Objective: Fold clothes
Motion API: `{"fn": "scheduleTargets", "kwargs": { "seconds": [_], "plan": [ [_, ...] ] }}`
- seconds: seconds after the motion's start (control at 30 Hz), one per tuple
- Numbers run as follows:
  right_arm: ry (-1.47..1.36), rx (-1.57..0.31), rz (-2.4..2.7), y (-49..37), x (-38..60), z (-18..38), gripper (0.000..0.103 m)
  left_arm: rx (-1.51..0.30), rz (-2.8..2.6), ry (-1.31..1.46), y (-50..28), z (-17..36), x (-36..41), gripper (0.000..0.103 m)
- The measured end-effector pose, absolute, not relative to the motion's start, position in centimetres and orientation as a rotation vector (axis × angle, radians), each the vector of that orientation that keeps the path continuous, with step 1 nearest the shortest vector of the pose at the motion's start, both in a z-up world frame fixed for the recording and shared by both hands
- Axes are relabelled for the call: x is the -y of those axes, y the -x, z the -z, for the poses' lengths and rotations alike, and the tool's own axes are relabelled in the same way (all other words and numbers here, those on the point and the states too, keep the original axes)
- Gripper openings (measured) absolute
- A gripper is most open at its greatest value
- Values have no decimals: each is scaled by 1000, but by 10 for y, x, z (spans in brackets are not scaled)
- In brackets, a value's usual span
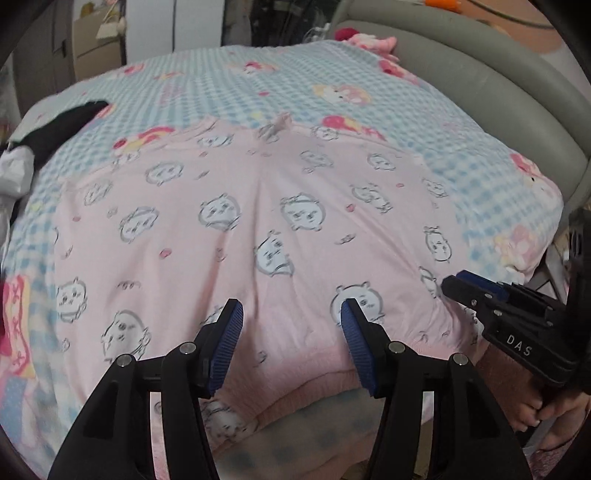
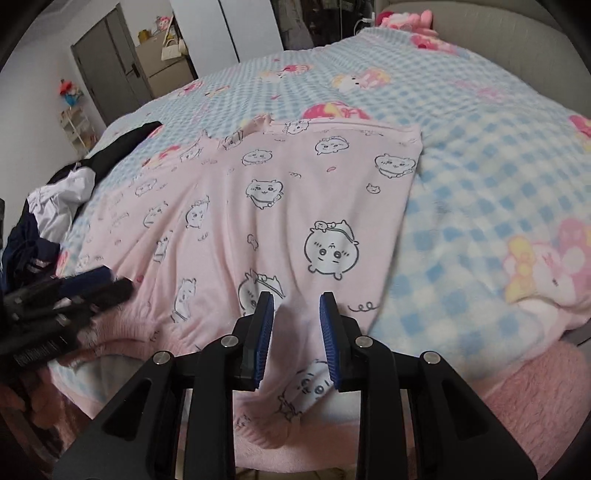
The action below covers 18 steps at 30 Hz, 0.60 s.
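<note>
A pink garment (image 1: pixel 258 221) (image 2: pixel 258 206) printed with white cartoon faces lies spread flat on a blue checked blanket (image 1: pixel 258 81) (image 2: pixel 480 192). Its ribbed near hem hangs over the bed's front edge. My left gripper (image 1: pixel 291 314) is open, its blue pads wide apart just above the cloth near that hem; in the right wrist view it shows blurred at the left (image 2: pixel 96 284). My right gripper (image 2: pixel 296 301) is open with a narrower gap, and pink cloth lies under and between its fingers at the garment's near right part. The left wrist view shows it at the right edge (image 1: pixel 469 284).
A heap of black and white clothes (image 2: pixel 62 206) (image 1: pixel 44 140) lies on the bed's left side. A grey padded headboard (image 1: pixel 517 110) curves along the right. Pink plush toys (image 2: pixel 402 18) sit at the far end. A hand (image 1: pixel 546 410) holds the right tool.
</note>
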State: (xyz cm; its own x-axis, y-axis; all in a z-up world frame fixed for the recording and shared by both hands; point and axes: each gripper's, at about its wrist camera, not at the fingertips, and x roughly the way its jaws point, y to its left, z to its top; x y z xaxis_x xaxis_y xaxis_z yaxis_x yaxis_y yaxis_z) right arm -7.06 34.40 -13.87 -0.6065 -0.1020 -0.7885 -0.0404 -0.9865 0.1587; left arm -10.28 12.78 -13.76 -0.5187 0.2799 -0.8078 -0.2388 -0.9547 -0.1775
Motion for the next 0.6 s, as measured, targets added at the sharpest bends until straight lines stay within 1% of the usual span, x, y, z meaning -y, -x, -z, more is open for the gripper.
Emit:
{"fn": "scheduleTargets", "kwargs": {
  "seconds": [0.03, 0.07, 0.13, 0.17, 0.23, 0.37, 0.43, 0.47, 0.53, 0.6],
  "plan": [
    [-1414, 221, 2773, 71, -343, 144, 26, 107, -2513, 1344, 102, 139, -122, 55],
    [-1432, 242, 2767, 71, -345, 147, 26, 150, -2521, 1345, 101, 140, -116, 54],
    [-1436, 281, 2757, 67, -348, 149, 26, 245, -2559, 1247, 84, 126, -97, 54],
    [-1422, 297, 2754, 65, -349, 147, 26, 243, -2591, 1221, 77, 120, -89, 54],
    [-1393, 328, 2747, 60, -350, 144, 26, 201, -2637, 1262, 70, 119, -74, 54],
    [-1336, 389, 2733, 50, -351, 137, 26, 311, -2619, 1378, 64, 144, -46, 52],
    [-1378, 330, 2725, 53, -342, 143, 26, 369, -2606, 1440, 59, 157, -34, 47],
    [-1408, 298, 2729, 53, -339, 146, 26, 370, -2608, 1454, 56, 160, -32, 46],
    [-1456, 256, 2736, 50, -337, 152, 26, 336, -2622, 1461, 47, 162, -30, 46],
    [-1475, 260, 2746, 48, -340, 154, 26, 321, -2638, 1448, 37, 161, -26, 45]
  ]
}}
